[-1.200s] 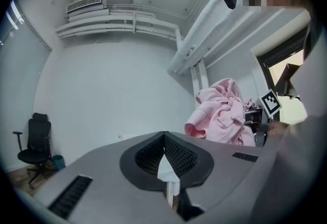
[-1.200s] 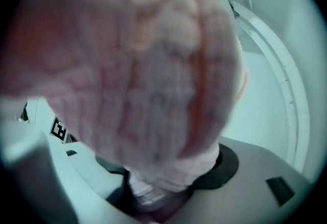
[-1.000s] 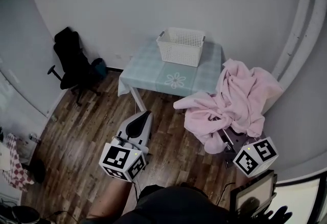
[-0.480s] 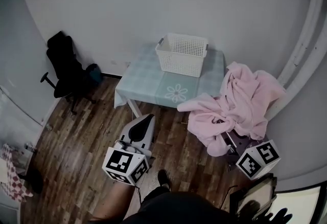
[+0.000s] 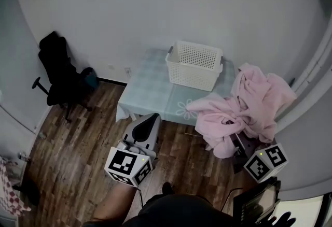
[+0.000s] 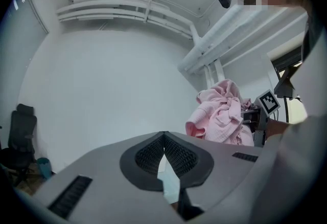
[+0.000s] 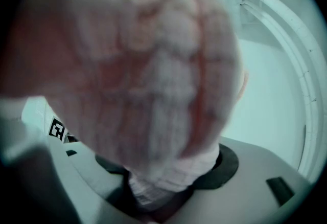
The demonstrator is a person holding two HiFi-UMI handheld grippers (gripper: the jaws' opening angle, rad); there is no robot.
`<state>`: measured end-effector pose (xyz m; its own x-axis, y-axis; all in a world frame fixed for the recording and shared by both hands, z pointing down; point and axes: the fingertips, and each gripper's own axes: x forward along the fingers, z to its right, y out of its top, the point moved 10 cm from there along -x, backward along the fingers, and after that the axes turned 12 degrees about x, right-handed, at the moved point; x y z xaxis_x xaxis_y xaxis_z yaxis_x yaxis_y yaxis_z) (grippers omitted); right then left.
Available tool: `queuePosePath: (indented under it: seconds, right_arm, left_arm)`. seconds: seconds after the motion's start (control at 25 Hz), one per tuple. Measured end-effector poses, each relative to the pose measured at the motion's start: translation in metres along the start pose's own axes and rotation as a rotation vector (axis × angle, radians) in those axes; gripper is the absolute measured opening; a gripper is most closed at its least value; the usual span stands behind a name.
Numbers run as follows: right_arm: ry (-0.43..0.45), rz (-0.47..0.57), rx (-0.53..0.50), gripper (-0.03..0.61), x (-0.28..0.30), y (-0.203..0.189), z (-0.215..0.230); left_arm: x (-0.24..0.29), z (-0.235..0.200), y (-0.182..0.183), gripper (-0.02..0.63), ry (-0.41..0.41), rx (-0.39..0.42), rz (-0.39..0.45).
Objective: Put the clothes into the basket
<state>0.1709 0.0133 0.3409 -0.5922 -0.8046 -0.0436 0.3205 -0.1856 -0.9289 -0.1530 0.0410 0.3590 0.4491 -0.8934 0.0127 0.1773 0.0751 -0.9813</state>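
A white lattice basket (image 5: pixel 194 65) stands at the back of a small table (image 5: pixel 148 91) covered with a pale green checked cloth. A big bundle of pink clothes (image 5: pixel 244 107) hangs in the air at the table's right front corner, and one fold reaches over the tabletop. My right gripper (image 5: pixel 236 143) is shut on this bundle from below, its jaws buried in the fabric. In the right gripper view the pink cloth (image 7: pixel 138 64) fills the picture and is pinched in the right gripper (image 7: pixel 168 177). My left gripper (image 5: pixel 148 123) is shut and holds nothing, pointing at the table's front edge. The left gripper view shows the left gripper (image 6: pixel 163 136) and the pink bundle (image 6: pixel 219 115).
A black office chair (image 5: pixel 54 68) and a teal bin (image 5: pixel 89 78) stand by the wall at the left. The floor is dark wood planks (image 5: pixel 78 138). A dark screen (image 5: pixel 254 202) sits at the bottom right, and a red-checked cloth (image 5: pixel 4 189) lies at the far left edge.
The pink bundle and my right gripper have moved forward, so a fold now lies over the table's corner. The left gripper and the whole view have come closer to the table.
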Motion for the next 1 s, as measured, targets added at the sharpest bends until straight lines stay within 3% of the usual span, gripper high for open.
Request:
queuePosePath:
  seconds: [0.16,0.72,0.88,1.0]
  right_arm:
    - [-0.032,-0.002,0.003,0.336,0.032,0.0,-0.003]
    - [-0.068,0.072,0.005,0.336,0.043,-0.006,0.009]
    - [-0.067,0.091,0.016,0.336,0.073,0.015,0.02]
    - [-0.055,0.085,0.004,0.336,0.114,0.045,0.05]
  left_arm:
    - [0.019,-0.033,-0.009,0.009,-0.026,-0.018,0.01]
    - [0.022,-0.05,-0.033,0.009,-0.041,-0.008,0.019]
    - [0.046,-0.073,-0.016,0.009,-0.029,0.011,0.027]
    - [0.1,-0.096,0.0,0.009,-0.013,0.009,0.032]
